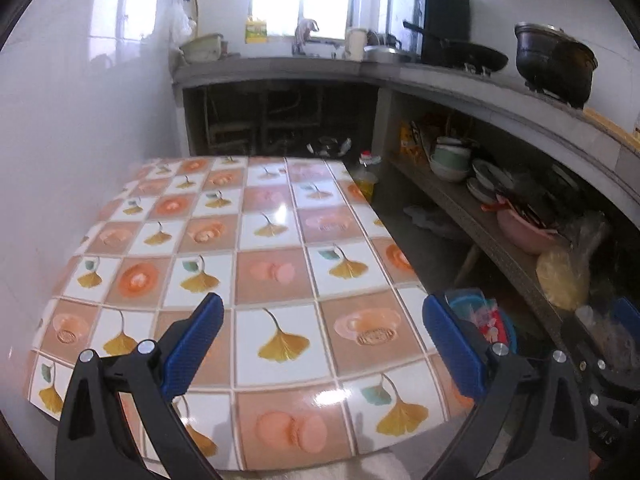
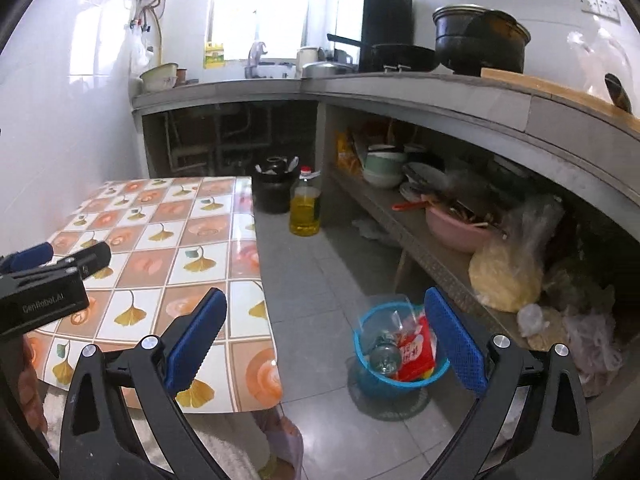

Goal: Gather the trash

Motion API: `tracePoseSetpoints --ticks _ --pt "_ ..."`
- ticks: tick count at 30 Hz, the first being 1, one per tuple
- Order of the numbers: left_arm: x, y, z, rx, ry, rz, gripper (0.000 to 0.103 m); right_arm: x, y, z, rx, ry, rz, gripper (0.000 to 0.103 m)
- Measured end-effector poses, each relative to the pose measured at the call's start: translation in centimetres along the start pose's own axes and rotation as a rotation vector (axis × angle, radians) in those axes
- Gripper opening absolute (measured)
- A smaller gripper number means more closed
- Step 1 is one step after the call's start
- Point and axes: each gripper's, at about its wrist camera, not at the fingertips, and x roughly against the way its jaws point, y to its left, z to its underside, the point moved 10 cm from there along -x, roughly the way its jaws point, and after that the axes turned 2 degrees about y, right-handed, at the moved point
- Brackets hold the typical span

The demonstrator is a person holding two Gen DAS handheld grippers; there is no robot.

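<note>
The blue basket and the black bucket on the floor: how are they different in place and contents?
The blue basket stands in the open, near the table's front corner; the black bucket stands by its far corner. The blue basket holds a clear bottle and a red packet; what the black bucket holds is unclear. Both stand upright on the grey floor tiles.

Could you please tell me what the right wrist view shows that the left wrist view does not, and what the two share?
Only the right wrist view shows the whole blue basket on the floor, holding a clear bottle and a red packet, and the black bucket. Only the left wrist view shows the table's full patterned top, with nothing on it. Both share the table, the oil bottle, the pink bowl and the black pot.
</note>
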Motion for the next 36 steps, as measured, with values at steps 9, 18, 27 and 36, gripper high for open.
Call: tracePoseSetpoints --ticks 9,18,27,36 --pt "-1.5 -1.2 6.2 -0.131 0.233 -0.051 0.098 -0.7 -0.8 2.3 -0.017 0.076 0.017 0.095" --pt "-1.3 -0.6 6.9 -0.115 0.249 -0.073 0.098 -0.8 -1.3 3.2 -0.028 0.093 0.023 0.095" --pt "-1.0 -0.2 6.8 -0.108 0.251 -0.084 0.097 -0.9 -1.2 3.4 -0.015 0.103 0.016 0.095" --pt "-0.7 0.5 6.4 -0.088 0.247 -0.084 0.097 -0.9 -1.3 3.5 -0.014 0.109 0.021 0.095"
